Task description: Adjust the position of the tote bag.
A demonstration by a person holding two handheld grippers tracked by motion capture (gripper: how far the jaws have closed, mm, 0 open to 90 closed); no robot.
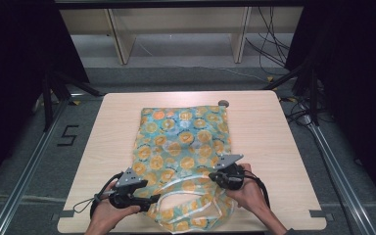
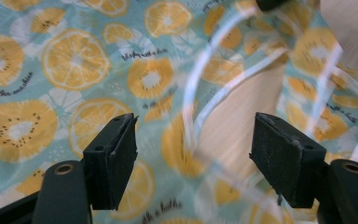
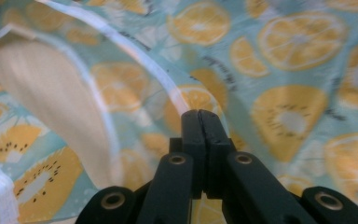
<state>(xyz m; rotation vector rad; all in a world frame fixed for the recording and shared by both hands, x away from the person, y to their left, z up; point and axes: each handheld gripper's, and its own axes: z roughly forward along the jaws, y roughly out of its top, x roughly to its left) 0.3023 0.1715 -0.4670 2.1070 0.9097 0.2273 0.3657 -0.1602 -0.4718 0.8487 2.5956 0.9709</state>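
Observation:
A turquoise cloth bag (image 1: 183, 137) printed with orange and kiwi slices lies flat along the middle of the table (image 1: 264, 127), its white-edged handle loops (image 1: 186, 208) bunched at the near end. My left gripper (image 1: 152, 199) sits at the bag's near left corner. In the left gripper view it (image 2: 193, 149) is open over the print (image 2: 74, 60), with a handle loop (image 2: 200, 79) between and beyond the jaws. My right gripper (image 1: 212, 177) rests on the near right part of the bag. In the right gripper view it (image 3: 199, 116) is shut where a handle strap (image 3: 135, 51) runs into the jaw tips.
A small round grey disc (image 1: 223, 103) sits at the table's far edge. Bare tabletop lies left and right of the bag. Beyond the table stand a pale wooden frame (image 1: 117, 39) and loose cables (image 1: 269, 44). Metal rails (image 1: 29, 166) run along both sides.

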